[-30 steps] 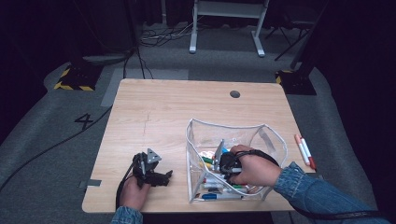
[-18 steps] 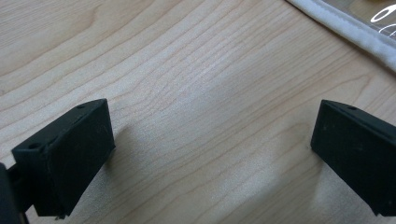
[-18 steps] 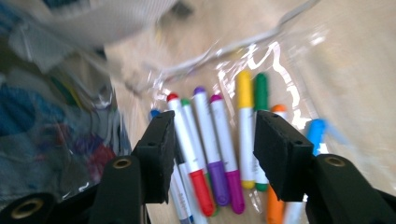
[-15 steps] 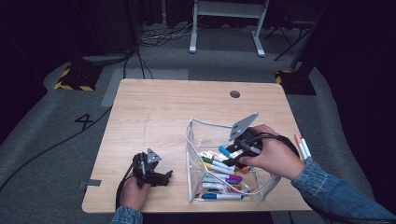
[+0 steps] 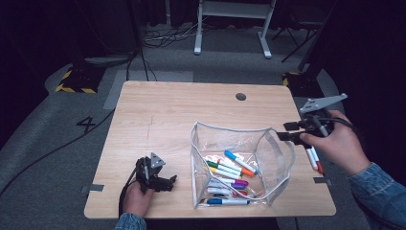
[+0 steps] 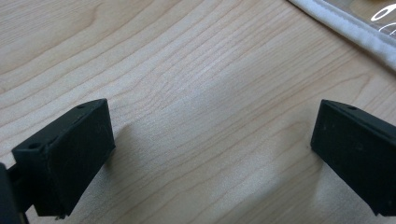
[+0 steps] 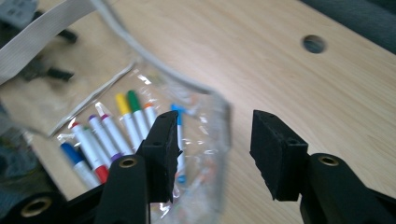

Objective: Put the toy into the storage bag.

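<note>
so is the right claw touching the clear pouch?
Apart. In the right gripper view the right claw stands open with bare table between its jaws, raised off the clear pouch rim.

A light wooden table [image 5: 191, 115] with a round cable hole [image 5: 241, 96] stands on grey carpet [image 5: 48, 158]. Dark curtains close the room behind. A white metal stand [image 5: 230, 24] rises beyond, cables [image 5: 158, 38] trail nearby, and yellow-black hazard tape [image 5: 72, 87] marks the floor.

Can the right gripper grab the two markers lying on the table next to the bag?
Probably yes. The right gripper hangs open and empty just beside the two markers, which lie bare on the table outside the clear bag.
</note>
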The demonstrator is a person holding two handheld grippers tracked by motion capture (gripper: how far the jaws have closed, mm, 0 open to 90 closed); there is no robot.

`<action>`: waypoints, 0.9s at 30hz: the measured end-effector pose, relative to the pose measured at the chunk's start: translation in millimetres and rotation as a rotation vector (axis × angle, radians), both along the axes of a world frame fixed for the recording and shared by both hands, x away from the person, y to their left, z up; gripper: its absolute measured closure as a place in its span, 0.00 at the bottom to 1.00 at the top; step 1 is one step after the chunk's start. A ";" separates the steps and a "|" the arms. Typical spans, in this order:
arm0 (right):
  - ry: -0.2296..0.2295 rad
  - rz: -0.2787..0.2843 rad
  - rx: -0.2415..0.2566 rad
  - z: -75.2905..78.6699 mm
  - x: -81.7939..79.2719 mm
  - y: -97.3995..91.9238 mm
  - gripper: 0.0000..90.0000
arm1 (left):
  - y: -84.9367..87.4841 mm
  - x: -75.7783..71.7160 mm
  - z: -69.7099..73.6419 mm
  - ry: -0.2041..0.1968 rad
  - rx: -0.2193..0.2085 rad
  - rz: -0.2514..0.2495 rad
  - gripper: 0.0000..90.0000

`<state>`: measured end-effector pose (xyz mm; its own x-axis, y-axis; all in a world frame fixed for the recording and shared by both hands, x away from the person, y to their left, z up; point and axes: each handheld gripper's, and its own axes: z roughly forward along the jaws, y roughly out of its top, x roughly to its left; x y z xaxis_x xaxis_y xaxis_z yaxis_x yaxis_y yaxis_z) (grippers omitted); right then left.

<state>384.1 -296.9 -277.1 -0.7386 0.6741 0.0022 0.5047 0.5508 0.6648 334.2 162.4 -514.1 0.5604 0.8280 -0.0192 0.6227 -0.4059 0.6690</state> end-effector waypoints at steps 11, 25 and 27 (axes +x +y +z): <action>0.001 -0.252 -0.051 -40.6 25.4 -75.6 0.61 | -0.1 0.3 0.0 0.000 -0.002 -0.001 0.00; 0.121 -0.392 -0.135 -126.8 45.1 -125.8 0.63 | -0.1 0.3 0.0 0.000 -0.002 -0.002 0.00; 0.138 -0.401 -0.134 -137.4 46.3 -129.1 0.64 | -0.1 0.3 0.0 0.000 -0.002 -0.002 0.00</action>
